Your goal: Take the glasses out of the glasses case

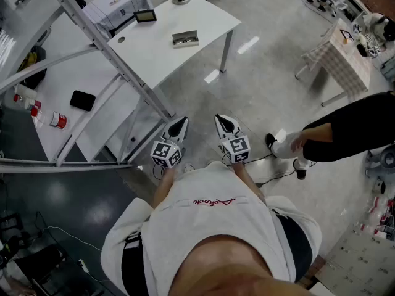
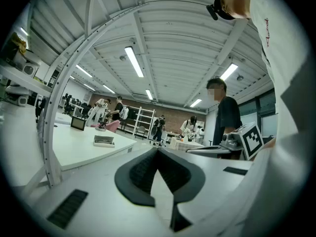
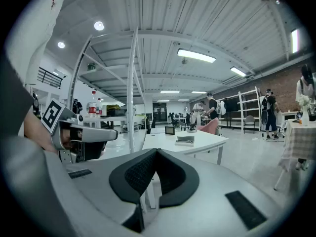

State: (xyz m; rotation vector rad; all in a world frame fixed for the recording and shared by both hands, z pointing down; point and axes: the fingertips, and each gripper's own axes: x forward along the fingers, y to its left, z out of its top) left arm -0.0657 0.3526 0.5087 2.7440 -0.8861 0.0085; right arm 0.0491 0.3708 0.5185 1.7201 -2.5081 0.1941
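The grey rectangular glasses case [image 1: 185,39] lies flat on the white table [image 1: 210,17], well ahead of both grippers, with its long axis running across their pointing direction. The left gripper [image 1: 179,126] and the right gripper [image 1: 224,123] are side by side, both clenched on nothing.

The head view looks steeply down over the person's chest to the floor, with the left gripper [image 1: 178,126] and right gripper [image 1: 224,123] close below and the table [image 1: 154,51] well ahead. Each gripper view rides low and faces level along its own jaws across the room. All three share that far table and the glasses case [image 1: 185,39] on it
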